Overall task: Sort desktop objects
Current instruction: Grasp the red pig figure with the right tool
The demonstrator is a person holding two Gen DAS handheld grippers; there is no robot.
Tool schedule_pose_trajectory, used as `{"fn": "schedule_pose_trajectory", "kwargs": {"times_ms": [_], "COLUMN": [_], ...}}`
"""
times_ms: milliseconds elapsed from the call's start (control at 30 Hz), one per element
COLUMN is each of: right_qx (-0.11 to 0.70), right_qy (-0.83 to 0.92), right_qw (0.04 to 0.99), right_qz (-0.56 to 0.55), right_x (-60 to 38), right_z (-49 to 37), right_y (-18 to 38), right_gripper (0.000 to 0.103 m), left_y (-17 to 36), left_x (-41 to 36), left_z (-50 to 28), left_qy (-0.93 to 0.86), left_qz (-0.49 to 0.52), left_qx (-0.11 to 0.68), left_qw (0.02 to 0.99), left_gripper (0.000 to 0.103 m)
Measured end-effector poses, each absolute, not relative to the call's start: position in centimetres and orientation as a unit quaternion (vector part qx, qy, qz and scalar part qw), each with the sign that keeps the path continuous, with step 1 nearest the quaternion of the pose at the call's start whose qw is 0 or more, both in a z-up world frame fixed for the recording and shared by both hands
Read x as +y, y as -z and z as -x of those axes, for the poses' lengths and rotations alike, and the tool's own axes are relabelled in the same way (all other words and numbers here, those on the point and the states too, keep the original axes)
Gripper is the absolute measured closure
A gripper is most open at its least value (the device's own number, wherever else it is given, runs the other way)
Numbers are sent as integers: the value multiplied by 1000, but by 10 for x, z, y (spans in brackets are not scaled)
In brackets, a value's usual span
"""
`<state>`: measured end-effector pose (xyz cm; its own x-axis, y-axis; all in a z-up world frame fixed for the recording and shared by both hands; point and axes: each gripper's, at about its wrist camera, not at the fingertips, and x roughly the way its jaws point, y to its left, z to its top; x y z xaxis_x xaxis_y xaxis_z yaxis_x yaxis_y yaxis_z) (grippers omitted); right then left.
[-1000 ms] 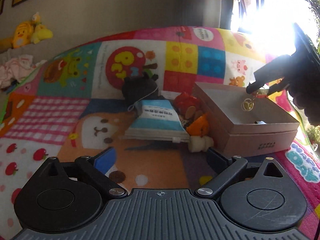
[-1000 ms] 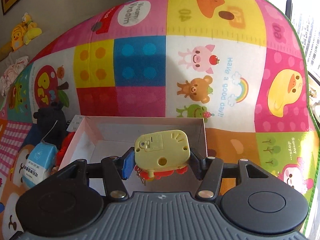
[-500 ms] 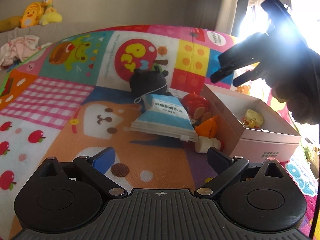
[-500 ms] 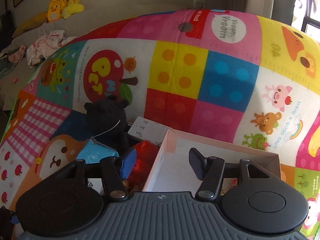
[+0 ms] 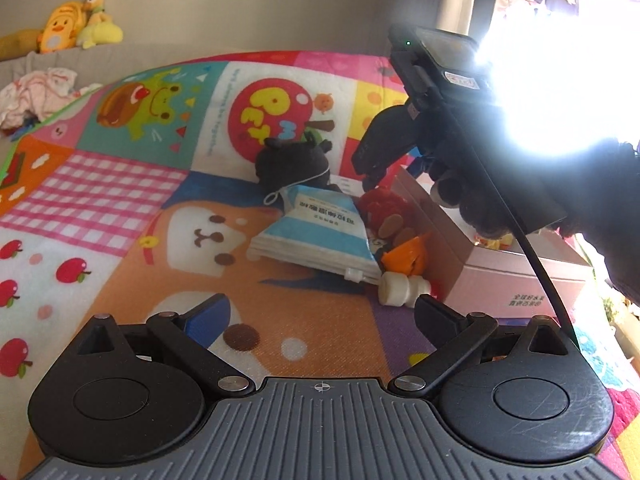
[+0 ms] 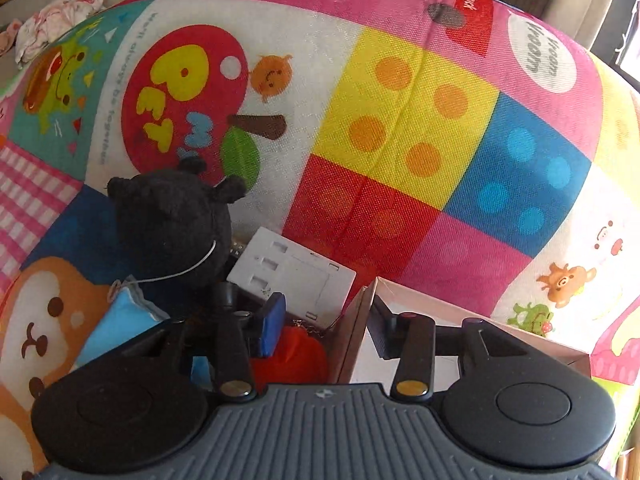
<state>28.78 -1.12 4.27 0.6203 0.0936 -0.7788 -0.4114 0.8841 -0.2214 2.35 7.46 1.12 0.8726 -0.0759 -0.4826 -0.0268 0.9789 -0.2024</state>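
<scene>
Sorting is only partly done, by the look of it. One small yellow toy (image 5: 494,240) already lies inside the pink box (image 5: 516,284), half hidden behind the person's gloved hand (image 5: 600,208). Everything else is outside the box in a pile just beside its left wall.

Closest to the box is a red plush toy (image 5: 384,210), with an orange piece (image 5: 404,258) and a small white piece (image 5: 402,290) lower down by the box's near corner. A blue and white packet (image 5: 320,236) lies next to them, a black plush toy (image 5: 296,162) sits behind it, and a white flat box (image 6: 296,276) rests between the black toy and the pink box. All of this sits on a bright play mat (image 5: 120,208) with animal pictures.

The right tool (image 6: 326,322) points down over the red plush toy. Its jaws have just been closing, but they are parted and grip nothing; one finger is over the red toy and the other is on the far side of the box wall. I think the red toy is next to go in.

The left tool (image 5: 320,314) waits low over the mat, jaws wide apart and empty.

About six things are left to put away.
</scene>
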Motion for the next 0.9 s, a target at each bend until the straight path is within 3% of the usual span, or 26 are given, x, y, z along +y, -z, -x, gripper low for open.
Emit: {"fn": "schedule_pose_trajectory", "kwargs": {"times_ms": [233, 400, 467, 567, 633, 900], "right_qx": [456, 379, 384, 401, 410, 435], "right_qy": [-196, -215, -233, -238, -232, -254], "right_qw": [847, 882, 881, 871, 866, 845], "right_qz": [191, 178, 151, 157, 168, 178], "right_x": [-25, -38, -37, -22, -14, -19], "right_z": [-256, -216, -214, -216, -218, -203], "right_y": [-50, -91, -96, -84, -69, -44], "right_gripper": [59, 58, 58, 62, 73, 74], "left_y": [-11, -10, -11, -11, -11, -10], "left_x": [74, 70, 66, 58, 53, 37], "left_z": [-25, -25, -24, -21, -16, -2], "left_qy": [11, 11, 13, 21, 33, 53], "left_qz": [101, 88, 76, 65, 58, 16], "left_qx": [256, 257, 257, 263, 265, 271], "left_qw": [961, 962, 963, 962, 962, 961], "left_gripper": [1, 1, 1, 1, 1, 0]}}
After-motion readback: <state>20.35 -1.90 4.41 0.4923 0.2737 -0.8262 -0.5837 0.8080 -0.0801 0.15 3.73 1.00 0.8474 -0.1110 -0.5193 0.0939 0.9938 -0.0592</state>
